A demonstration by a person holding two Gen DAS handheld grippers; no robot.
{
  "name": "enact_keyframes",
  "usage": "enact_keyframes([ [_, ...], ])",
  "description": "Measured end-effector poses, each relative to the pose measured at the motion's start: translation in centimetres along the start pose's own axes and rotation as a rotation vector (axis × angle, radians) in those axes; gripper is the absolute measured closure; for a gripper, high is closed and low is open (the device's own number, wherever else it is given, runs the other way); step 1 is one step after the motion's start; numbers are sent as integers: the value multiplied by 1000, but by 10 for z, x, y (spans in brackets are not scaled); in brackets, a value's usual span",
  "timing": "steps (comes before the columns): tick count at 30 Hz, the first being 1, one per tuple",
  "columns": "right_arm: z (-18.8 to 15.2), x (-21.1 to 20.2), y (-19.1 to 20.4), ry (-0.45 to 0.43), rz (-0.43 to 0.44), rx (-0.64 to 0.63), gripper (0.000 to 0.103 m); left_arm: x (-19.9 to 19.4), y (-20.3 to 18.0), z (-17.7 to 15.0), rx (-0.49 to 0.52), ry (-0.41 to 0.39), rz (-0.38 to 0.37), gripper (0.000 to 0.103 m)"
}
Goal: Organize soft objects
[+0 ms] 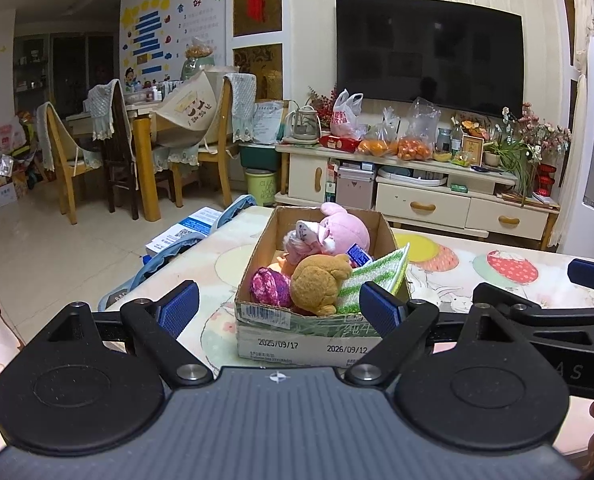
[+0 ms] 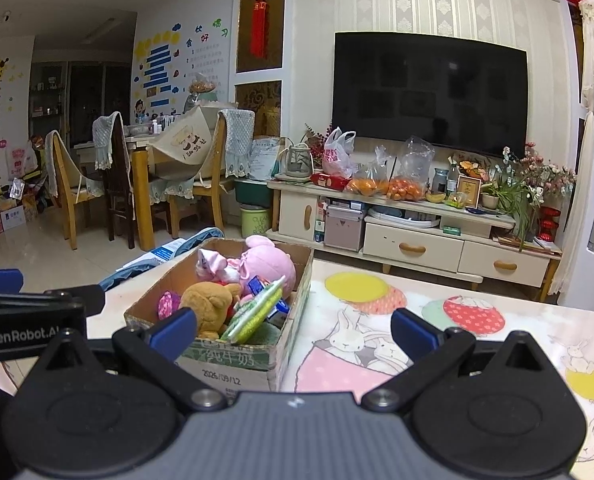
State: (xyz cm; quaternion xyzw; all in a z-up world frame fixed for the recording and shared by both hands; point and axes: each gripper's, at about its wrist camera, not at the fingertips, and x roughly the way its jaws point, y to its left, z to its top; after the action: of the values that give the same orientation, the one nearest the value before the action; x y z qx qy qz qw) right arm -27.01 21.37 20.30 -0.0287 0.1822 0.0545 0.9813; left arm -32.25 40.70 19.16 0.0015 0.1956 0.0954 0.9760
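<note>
— Cardboard box [image 1: 321, 336] on the table [image 1: 497, 276] holds the toys already?
— Yes. My left gripper [image 1: 279, 308] and right gripper [image 2: 293, 330] hang spread, empty. I'd descend slowly onto the brown bear [image 1: 317, 284].

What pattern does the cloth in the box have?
The cloth has green and white stripes. It shows best in the left wrist view.

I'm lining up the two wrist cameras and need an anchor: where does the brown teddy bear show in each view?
Left wrist: the brown teddy bear is centre frame, at the cardboard box's near end, between the purple yarn ball and the green striped cloth.
Right wrist: the bear sits left of centre, just above the left fingertip.
Shared landmark: the pink plush behind it.
</note>
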Motion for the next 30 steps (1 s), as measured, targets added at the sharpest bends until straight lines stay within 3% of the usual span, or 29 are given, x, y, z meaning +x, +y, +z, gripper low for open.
enact_keyframes([
  [30, -6, 5, -5, 12, -12, 6, 1, -6, -6, -3, 3, 10, 7, 0],
])
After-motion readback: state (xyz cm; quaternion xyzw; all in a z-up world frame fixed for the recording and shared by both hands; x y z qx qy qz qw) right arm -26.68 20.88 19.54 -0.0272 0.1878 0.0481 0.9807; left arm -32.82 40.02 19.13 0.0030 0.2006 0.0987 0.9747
